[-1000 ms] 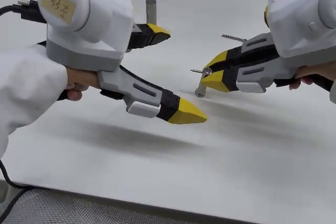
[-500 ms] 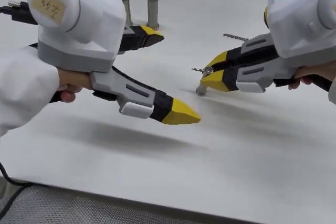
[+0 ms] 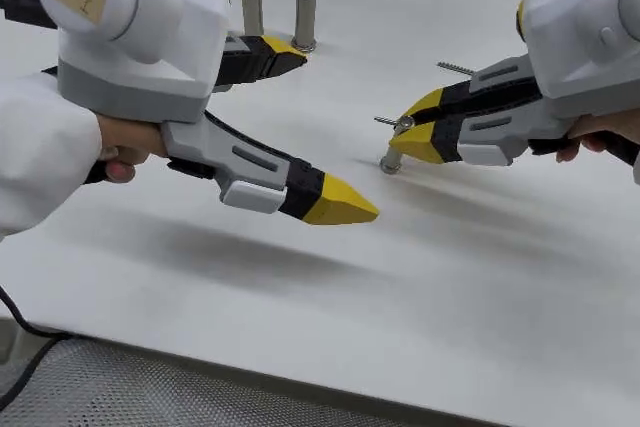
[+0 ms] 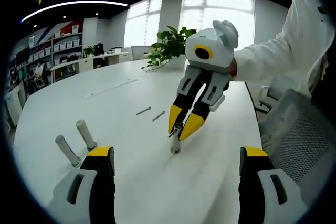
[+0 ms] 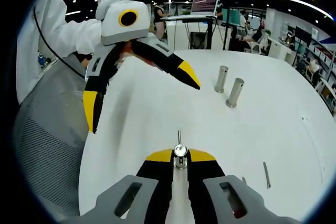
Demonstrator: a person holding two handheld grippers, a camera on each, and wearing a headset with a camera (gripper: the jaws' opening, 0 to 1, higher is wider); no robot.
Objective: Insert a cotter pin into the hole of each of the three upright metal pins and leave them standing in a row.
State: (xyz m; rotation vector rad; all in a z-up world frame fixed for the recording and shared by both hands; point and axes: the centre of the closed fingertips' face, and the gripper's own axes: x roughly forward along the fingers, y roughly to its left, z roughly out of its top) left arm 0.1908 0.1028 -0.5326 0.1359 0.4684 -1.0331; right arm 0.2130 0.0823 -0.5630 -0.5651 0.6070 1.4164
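Observation:
A short upright metal pin [image 3: 391, 160] stands on the white table. My right gripper [image 3: 402, 129] is shut at its top on a thin cotter pin [image 3: 383, 121], whose tip pokes out to the left past the metal pin. From the right gripper view the cotter pin [image 5: 178, 139] juts forward between the yellow tips. Two taller metal pins [image 3: 251, 7] [image 3: 304, 17] stand side by side at the back left. My left gripper [image 3: 340, 134] hovers open and empty between them and the third pin [image 4: 175, 144].
A loose cotter pin [image 3: 455, 69] lies behind the right gripper; two loose cotter pins [image 4: 143, 110] [image 4: 158, 115] lie further back in the left gripper view. The table's near edge [image 3: 300, 372] borders a grey mesh surface [image 3: 120, 397]. A potted plant [image 4: 168, 51] stands far off.
My left gripper has drifted a little to the left, uncovering both back pins. The right gripper stays shut at the top of the third pin.

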